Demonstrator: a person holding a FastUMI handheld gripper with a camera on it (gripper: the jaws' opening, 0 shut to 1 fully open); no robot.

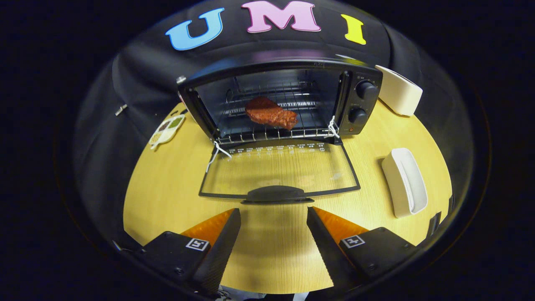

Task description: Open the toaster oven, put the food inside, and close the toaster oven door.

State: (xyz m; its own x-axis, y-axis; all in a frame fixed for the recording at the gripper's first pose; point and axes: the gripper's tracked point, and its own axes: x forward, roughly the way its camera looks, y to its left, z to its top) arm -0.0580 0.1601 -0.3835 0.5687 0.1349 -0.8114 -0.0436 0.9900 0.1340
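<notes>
Black toaster oven [279, 98] at far side of table [167, 188], glass door [279, 169] folded flat open, reddish-brown food slab [271, 113] on wire rack inside; fingers [273, 242] spread, empty, near door handle [276, 194]; closing outstanding.

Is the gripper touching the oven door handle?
Apart. The gripper view shows bare table between the open gripper fingers and the door handle just ahead.
</notes>
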